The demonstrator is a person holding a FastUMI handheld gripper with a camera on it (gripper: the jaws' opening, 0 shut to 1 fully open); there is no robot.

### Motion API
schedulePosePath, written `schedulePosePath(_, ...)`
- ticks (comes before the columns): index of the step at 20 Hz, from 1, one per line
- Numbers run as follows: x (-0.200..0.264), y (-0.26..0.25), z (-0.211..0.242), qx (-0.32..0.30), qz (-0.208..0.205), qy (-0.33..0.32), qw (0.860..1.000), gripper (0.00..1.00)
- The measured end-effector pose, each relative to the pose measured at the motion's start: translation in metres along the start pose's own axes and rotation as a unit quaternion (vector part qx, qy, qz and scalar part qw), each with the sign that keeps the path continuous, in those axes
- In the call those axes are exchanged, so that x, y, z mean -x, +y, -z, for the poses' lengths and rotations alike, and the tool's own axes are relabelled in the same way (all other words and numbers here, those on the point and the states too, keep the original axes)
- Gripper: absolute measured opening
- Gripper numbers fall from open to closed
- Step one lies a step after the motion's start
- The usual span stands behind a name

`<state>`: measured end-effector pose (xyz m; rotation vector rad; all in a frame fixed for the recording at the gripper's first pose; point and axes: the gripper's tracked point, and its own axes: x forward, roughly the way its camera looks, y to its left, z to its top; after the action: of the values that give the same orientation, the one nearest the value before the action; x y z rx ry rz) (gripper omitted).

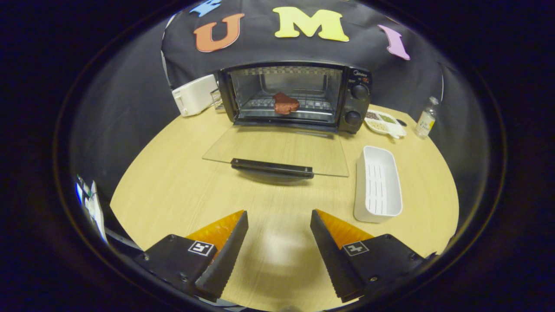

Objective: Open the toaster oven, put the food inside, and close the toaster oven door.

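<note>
Beyond open hand-held gripper [279, 216], food [285, 104].

Black toaster oven [295, 95], clear glass door [277, 149] with black handle [272, 168]. Reddish-brown food [285, 104]. White ribbed tray [378, 184] beside my parted fingers [225, 255]. Pale wood-grain table [182, 182].

The gripper [279, 216] had two wedge-shaped fingers [225, 255] that narrowed to points, and their inner faces were cut with fine saw-like teeth. Each finger sat on a flat, angular mount, and each mount carried one small square marker with a white border. Small round screws showed near the mounts' edges.
</note>
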<state>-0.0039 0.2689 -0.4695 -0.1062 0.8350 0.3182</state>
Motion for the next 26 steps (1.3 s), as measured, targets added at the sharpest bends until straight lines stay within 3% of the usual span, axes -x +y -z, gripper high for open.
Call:
schedulePosePath(16, -0.068, 0.015, -0.016, 0.005, 0.005, 0.013, 1.0, 0.93)
schedulePosePath(26, -0.073, 0.007, -0.039, -0.027, 0.001, 0.021, 0.999, 0.93)
